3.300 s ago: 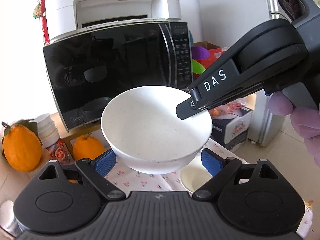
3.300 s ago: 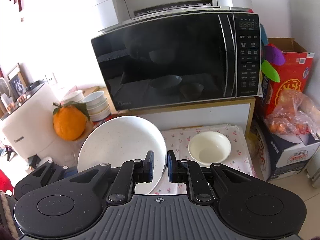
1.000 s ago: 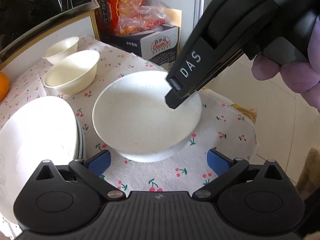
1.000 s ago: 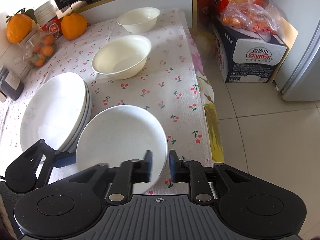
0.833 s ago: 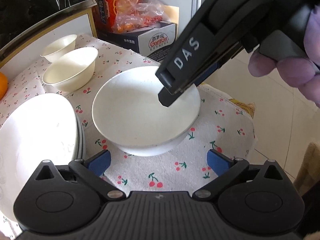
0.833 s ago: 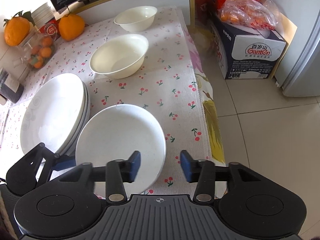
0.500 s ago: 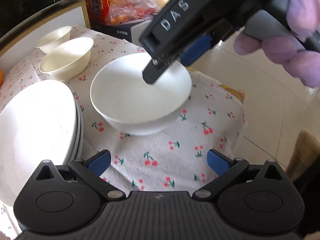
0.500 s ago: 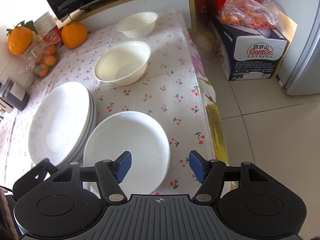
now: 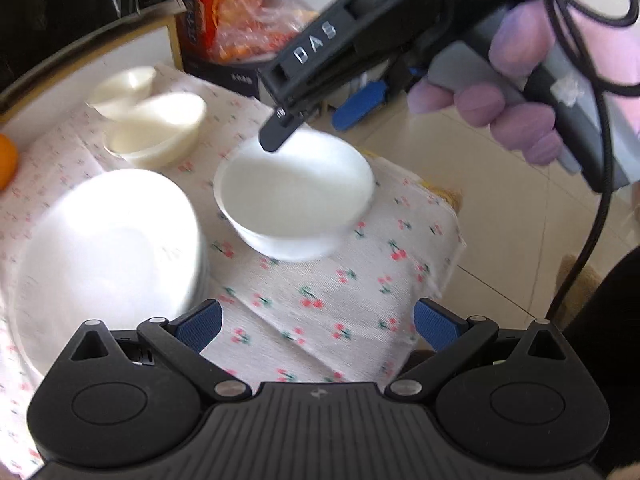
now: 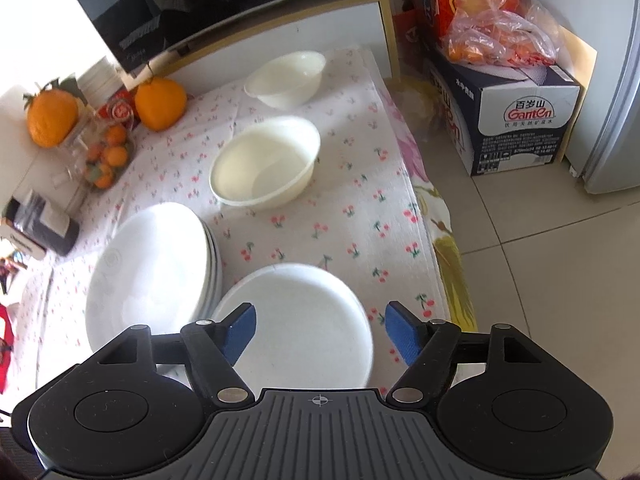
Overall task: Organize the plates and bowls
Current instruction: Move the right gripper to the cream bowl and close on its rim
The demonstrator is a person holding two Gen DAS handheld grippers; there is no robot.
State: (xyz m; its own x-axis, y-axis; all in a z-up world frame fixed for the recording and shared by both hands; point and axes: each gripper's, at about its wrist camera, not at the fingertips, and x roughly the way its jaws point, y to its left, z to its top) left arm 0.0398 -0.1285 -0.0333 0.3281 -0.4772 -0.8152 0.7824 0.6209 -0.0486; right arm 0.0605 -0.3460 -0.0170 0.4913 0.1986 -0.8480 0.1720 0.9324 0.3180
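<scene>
A white bowl (image 9: 296,204) (image 10: 296,320) sits on the cherry-print tablecloth (image 10: 340,208) near its front right corner. A stack of white plates (image 9: 104,252) (image 10: 152,276) lies to its left. Two cream bowls stand farther back, a larger one (image 10: 264,168) (image 9: 160,132) and a smaller one (image 10: 286,76). My right gripper (image 10: 320,330) is open and empty, above the white bowl; it also shows in the left wrist view (image 9: 304,128). My left gripper (image 9: 316,322) is open and empty, short of the bowl.
A black microwave (image 10: 208,12) stands behind the table. Oranges (image 10: 160,102) and a dish of small fruit (image 10: 106,158) sit at the back left. A Ganten carton (image 10: 516,120) with a bag of fruit stands on the tiled floor (image 10: 540,280) to the right.
My right gripper set the white bowl on the cloth, opened its jaws and lifted away. My left gripper drew back from the bowl.
</scene>
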